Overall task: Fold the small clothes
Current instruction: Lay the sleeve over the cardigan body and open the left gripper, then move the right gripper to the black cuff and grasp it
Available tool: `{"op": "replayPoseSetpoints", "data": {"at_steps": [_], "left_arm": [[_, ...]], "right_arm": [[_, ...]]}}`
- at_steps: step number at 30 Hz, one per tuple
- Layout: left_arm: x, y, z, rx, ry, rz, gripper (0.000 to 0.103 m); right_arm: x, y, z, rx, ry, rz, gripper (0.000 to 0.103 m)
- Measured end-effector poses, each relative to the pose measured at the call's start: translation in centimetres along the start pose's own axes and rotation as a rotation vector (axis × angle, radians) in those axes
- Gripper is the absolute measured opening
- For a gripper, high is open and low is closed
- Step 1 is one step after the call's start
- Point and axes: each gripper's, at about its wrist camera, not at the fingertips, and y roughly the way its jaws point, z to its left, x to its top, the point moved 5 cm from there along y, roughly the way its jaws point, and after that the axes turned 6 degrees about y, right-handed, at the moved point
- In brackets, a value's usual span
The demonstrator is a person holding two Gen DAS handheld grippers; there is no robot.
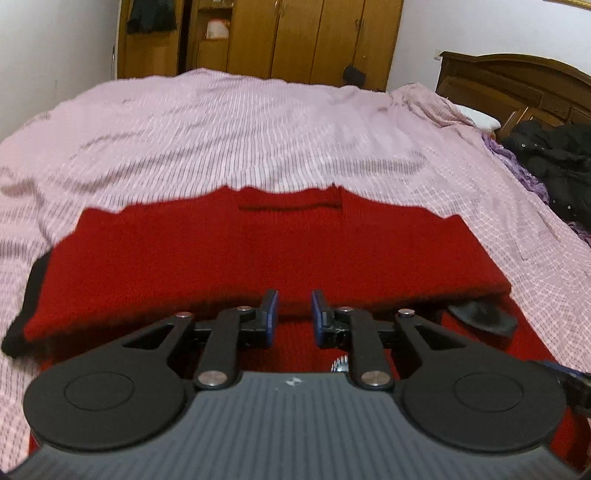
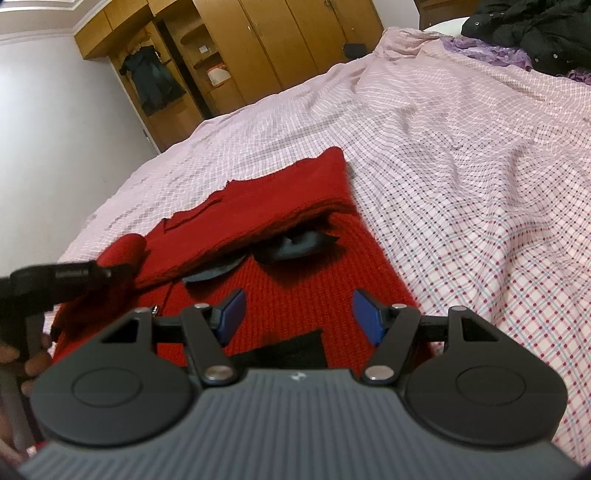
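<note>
Pink checked bedsheet (image 1: 258, 129), wooden wardrobe (image 1: 295, 37), black coat (image 2: 535, 26) by headboard (image 1: 517, 85)

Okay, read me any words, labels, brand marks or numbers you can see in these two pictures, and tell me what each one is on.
No text reads clearly.
Left hand-held gripper: pale lettering along its black side, too blurred to read.
Small white mark on each gripper's grey body: a logo, too small to make out.
Red sweater, checked bedsheet, wardrobe: no writing visible.

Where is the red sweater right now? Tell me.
The red sweater lies partly folded on the checked bedsheet, directly ahead of both grippers, filling the lower middle of each wrist view.
</note>
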Motion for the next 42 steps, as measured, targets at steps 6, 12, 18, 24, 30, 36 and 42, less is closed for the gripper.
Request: {"op": "replayPoseSetpoints", "data": {"at_steps": [6, 12, 18, 24, 30, 36, 42], "left_arm": [[-1.2, -2.4, 1.0, 0.060, -0.021, 0.020, 0.049], [-2.2, -5.4, 3.0, 0.114, -0.060, 0.031, 0.049], [-3.5, -7.5, 5.9, 0.210, -0.124, 0.062, 0.051], [-4.9, -9.3, 9.0, 0.272, -0.193, 0.094, 0.052], [-6.4, -11.0, 12.0, 0.323, -0.243, 0.106, 0.052], [-7.6, -12.3, 14.3, 0.368, -0.271, 0.108, 0.052], [-8.5, -13.4, 15.8, 0.379, -0.308, 0.098, 0.052]], "right_arm": [[0.1, -0.2, 0.3, 0.004, 0.001, -0.007, 0.067], [0.3, -0.6, 1.7, 0.030, -0.026, -0.011, 0.067], [0.2, -0.7, 3.8, 0.065, -0.072, -0.009, 0.067], [0.2, -0.2, 7.2, 0.125, -0.138, 0.006, 0.067], [-0.4, 1.2, 12.4, 0.209, -0.243, 0.053, 0.067], [-1.7, 2.8, 18.7, 0.279, -0.405, 0.081, 0.067], [-3.2, 4.1, 24.5, 0.331, -0.575, 0.116, 0.067]]}}
